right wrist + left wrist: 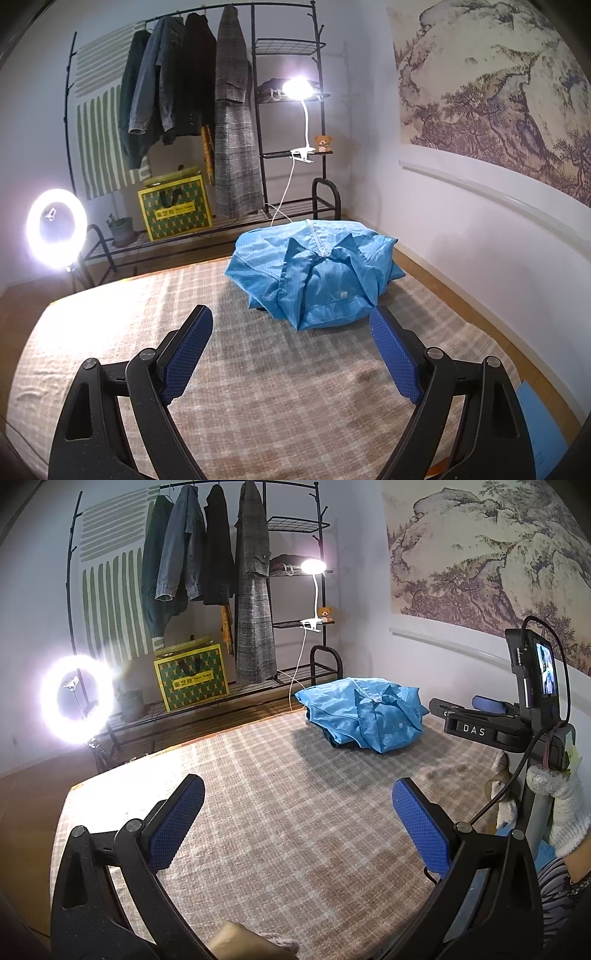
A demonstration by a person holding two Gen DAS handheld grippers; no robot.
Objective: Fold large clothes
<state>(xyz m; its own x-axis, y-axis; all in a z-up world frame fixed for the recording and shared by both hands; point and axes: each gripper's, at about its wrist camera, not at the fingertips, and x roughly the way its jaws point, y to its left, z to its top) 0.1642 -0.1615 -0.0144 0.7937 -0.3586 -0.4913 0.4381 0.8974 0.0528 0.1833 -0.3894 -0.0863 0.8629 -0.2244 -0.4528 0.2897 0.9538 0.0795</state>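
Blue jacket (364,710) sits bunched in a heap at the far end of the plaid mat (266,797) in the left wrist view, well ahead of the left gripper (299,821), which is spread wide and empty. Right wrist view: same jacket (314,273), collar and zipper up, just past the right gripper (291,350), also wide, its right pad near the hem.
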